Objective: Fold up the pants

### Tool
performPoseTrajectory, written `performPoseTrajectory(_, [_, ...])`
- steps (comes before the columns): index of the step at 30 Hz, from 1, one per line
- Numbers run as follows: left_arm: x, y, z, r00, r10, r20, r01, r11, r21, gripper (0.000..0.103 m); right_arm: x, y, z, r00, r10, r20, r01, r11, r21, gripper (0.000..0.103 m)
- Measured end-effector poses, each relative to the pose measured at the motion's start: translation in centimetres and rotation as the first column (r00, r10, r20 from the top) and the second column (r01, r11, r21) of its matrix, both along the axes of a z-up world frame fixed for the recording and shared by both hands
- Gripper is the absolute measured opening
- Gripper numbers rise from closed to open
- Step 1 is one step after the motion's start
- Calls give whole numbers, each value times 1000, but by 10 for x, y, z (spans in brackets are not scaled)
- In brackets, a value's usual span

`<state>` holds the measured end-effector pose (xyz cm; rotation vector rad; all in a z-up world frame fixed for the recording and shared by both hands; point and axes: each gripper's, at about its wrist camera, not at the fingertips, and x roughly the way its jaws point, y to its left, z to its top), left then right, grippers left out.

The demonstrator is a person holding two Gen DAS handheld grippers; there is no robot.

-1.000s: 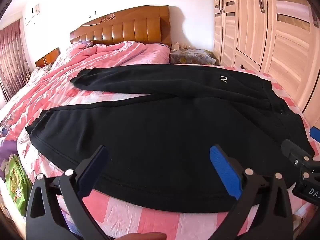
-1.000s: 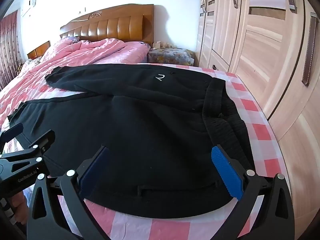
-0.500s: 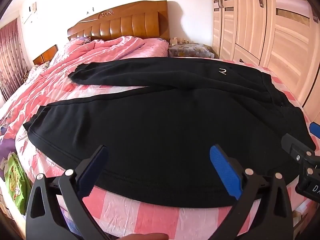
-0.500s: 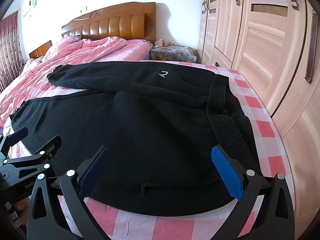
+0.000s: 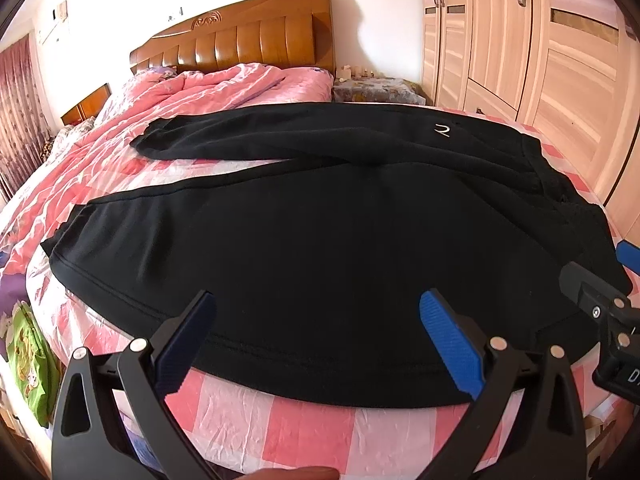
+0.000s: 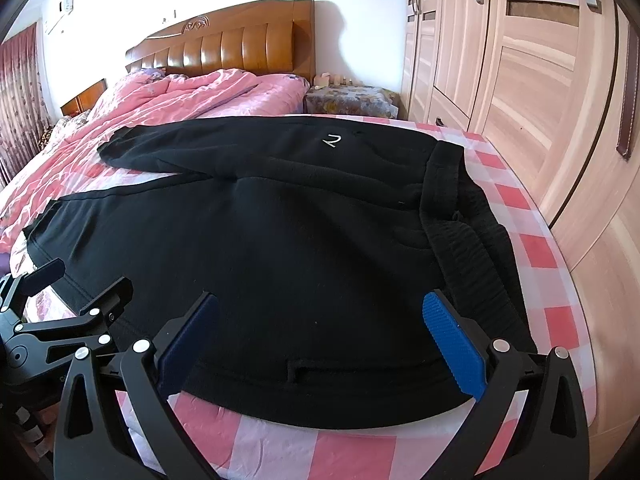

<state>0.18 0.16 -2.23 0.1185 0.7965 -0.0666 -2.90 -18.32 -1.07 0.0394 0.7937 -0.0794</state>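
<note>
Evidently the folding has not begun: the black pants (image 5: 320,240) lie spread flat across the foot of the bed (image 5: 312,420), waistband (image 6: 452,208) toward the wardrobe (image 6: 540,100), one leg running along the near edge and the other angled away toward the pink quilt (image 5: 192,96). Both tools hover just off the near hem, the left gripper (image 5: 320,336) with its fingers spread wide and holding nothing, the right gripper (image 6: 320,336) equally wide and empty, nearer the waistband end. I'd judge this the approach before a first grasp; the next move calls for each to drop onto the near edge of the cloth, pinch both layers, and carry that leg over onto the far one. The near hem sits close to the mattress edge, so there is little margin to slide under it. Beyond the pants the checked sheet is open toward the quilt, but the wardrobe stands close on the right.
</note>
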Motion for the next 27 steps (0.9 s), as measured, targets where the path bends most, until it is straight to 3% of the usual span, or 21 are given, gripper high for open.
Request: performPoseTrajectory(27, [0, 2, -6, 1000, -3, -25, 3, 1000, -7, 102, 1, 1, -3, 1000, 9, -18, -9, 1000, 12, 99])
